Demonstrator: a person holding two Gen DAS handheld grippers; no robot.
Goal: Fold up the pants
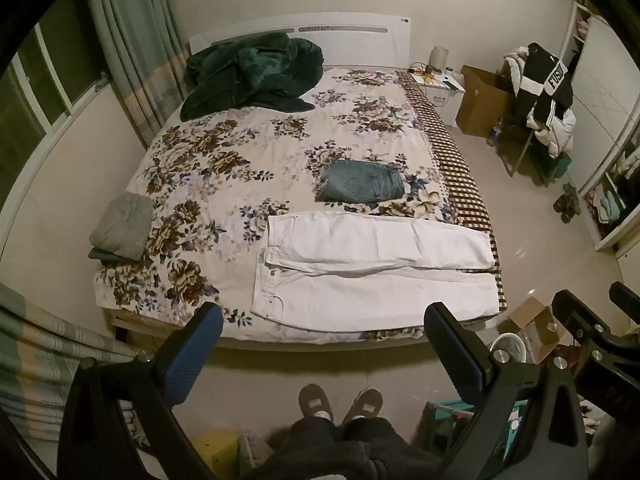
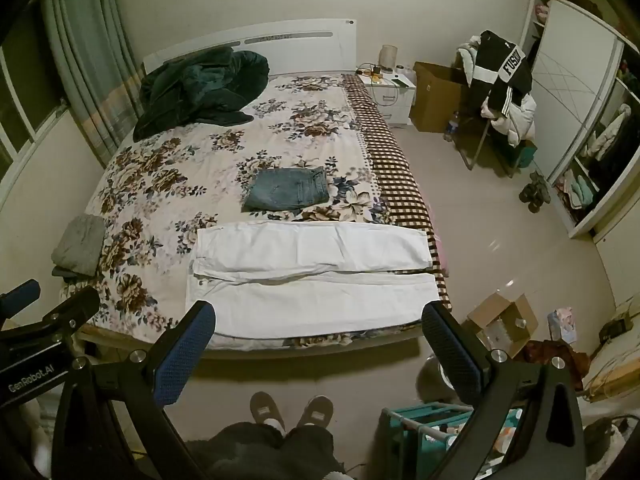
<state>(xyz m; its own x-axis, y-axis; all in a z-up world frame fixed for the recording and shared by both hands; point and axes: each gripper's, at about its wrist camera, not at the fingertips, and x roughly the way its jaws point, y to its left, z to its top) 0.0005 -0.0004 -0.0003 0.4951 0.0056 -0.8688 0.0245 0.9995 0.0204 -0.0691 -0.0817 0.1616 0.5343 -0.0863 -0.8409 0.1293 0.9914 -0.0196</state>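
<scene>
White pants (image 1: 372, 264) lie flat near the foot edge of the bed, waistband to the left, legs running right; they also show in the right wrist view (image 2: 312, 276). My left gripper (image 1: 322, 322) is open and empty, held back from the bed above the floor. My right gripper (image 2: 318, 322) is open and empty too, also short of the bed's edge. The right gripper's body shows at the right of the left wrist view (image 1: 592, 332).
The bed (image 1: 224, 160) has a floral cover. Folded jeans (image 1: 362, 186) lie behind the pants, folded grey clothes (image 1: 122, 228) at the left edge, a dark green coat (image 1: 252, 74) by the headboard. A cardboard box (image 2: 504, 324), a teal rack (image 2: 432, 428) and my slippered feet (image 2: 292, 408) are on the floor.
</scene>
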